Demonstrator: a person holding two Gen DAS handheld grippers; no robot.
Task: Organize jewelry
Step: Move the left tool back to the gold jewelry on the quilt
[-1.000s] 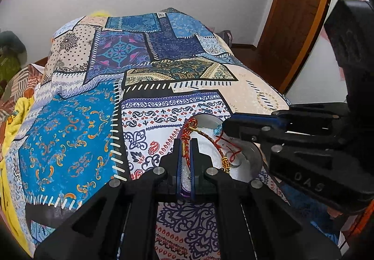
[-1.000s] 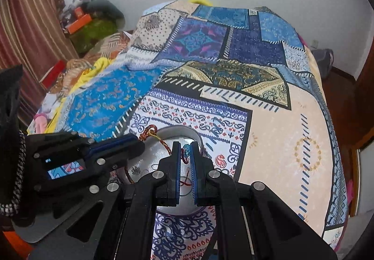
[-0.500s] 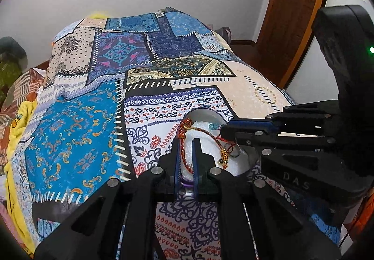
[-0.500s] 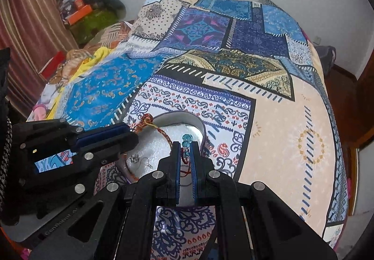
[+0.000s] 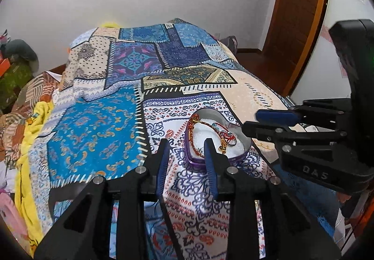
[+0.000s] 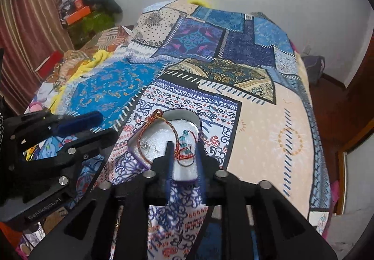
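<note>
We judge the thread bracelets (image 5: 211,130) light, limp and tangle-prone in the tin (image 5: 243,146) near the bed's (image 5: 93,119) foot edge; pinch one strand. Left hand-held gripper (image 5: 187,151) and right hand-held gripper (image 6: 184,154) both gape empty.

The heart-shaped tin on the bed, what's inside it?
Inside the heart-shaped tin: a white lining, a red and gold cord, teal beads, a silver piece. The right claw covers the near end.

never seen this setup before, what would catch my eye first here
First the loud patchwork bedspread that fills both views. On its near end lies a heart-shaped tin, with red-and-gold thread bracelets draped in it and over its rim. Both grippers, left and right, hang open just before the tin.
</note>
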